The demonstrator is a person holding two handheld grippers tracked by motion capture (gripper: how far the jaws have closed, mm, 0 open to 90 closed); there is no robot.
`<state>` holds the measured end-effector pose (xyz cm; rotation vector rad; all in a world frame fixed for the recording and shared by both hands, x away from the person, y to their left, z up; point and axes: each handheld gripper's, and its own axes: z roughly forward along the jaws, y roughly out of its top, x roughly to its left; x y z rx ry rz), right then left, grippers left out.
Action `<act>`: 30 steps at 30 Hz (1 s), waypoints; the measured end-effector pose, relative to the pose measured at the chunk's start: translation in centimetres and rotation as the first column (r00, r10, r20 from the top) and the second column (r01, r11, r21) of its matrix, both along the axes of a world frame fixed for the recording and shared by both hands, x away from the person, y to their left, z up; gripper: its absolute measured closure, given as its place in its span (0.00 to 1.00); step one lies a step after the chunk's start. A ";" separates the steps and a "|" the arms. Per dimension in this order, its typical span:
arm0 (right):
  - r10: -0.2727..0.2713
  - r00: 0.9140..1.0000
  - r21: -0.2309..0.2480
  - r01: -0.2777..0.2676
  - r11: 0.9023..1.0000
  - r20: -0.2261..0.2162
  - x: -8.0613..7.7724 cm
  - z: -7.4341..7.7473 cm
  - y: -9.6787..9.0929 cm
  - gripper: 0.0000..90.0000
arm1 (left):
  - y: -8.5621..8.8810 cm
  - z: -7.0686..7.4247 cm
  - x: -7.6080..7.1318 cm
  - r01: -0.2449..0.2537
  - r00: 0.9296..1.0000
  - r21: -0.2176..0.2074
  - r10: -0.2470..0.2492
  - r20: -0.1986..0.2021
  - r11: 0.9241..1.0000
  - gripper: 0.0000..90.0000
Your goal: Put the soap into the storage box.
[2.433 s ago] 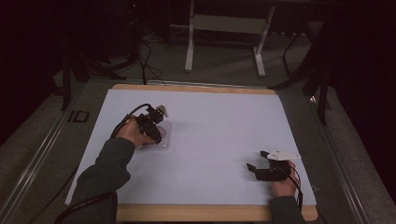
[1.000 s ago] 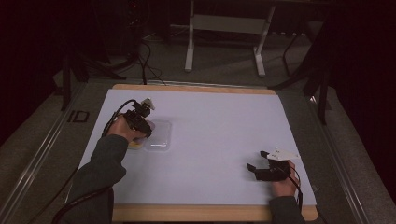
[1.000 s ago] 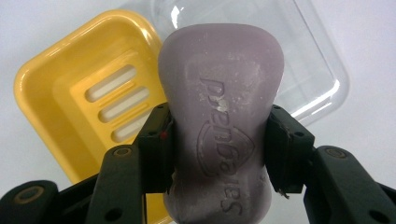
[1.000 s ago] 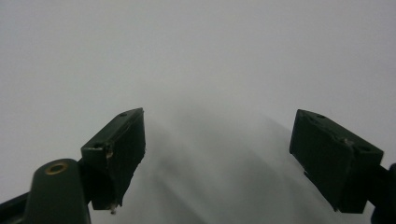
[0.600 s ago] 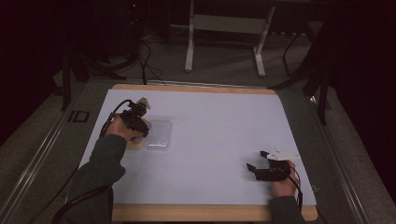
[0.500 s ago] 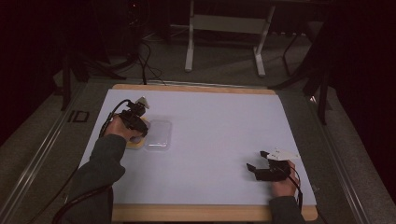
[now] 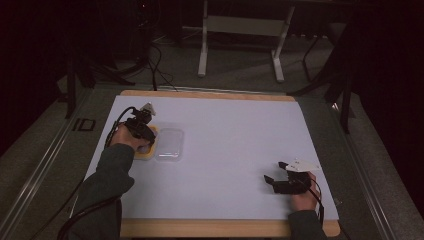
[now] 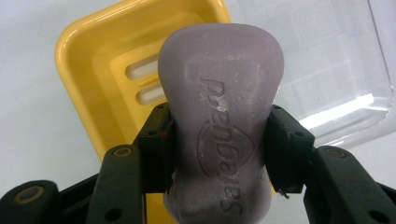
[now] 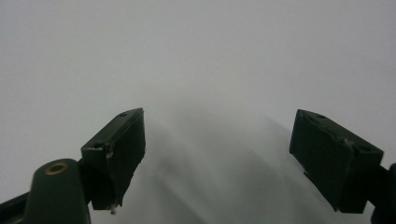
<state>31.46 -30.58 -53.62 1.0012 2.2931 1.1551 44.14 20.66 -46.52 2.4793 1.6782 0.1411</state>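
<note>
In the left gripper view a pale purple bar of soap [image 8: 219, 126] is clamped between the two black jaws of my left gripper [image 8: 217, 149], just above a yellow soap dish [image 8: 107, 79] with drain slots. In the high view that left gripper [image 7: 145, 141] hangs over the yellow soap dish [image 7: 144, 155] at the table's left. A clear plastic lid [image 7: 169, 144] lies right beside the dish; in the left gripper view the clear lid [image 8: 327, 65] is at the upper right. My right gripper [image 7: 274, 172] rests low at the front right, jaws wide apart and empty; the right gripper [image 9: 217, 154] faces bare white surface.
The white table cover [image 7: 235, 135] spreads between the two hands on a wooden board [image 7: 210, 94]. Cables [image 7: 80, 210] trail from the left sleeve off the front left. A desk frame [image 7: 240, 45] stands on the floor beyond the far edge.
My left gripper has shifted left from over the clear lid to above the yellow dish, carrying the soap. The right gripper has stayed put.
</note>
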 end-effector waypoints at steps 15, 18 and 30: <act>0.003 1.000 -0.003 -0.003 1.000 0.003 0.0 0.0 0.0 0.20 | 0.6 -0.6 0.8 -0.064 0.998 0.013 0.064 0.003 0.998 0.56; 0.002 1.000 -0.001 -0.002 1.000 0.000 0.0 0.0 0.0 0.20 | 0.7 -1.1 1.1 -0.084 0.996 0.016 0.084 -0.006 0.996 0.56; 0.004 1.000 -0.004 -0.004 1.000 0.001 0.0 0.0 0.0 0.20 | 1.0 -1.7 1.6 -0.153 0.988 0.023 0.153 -0.014 0.988 0.56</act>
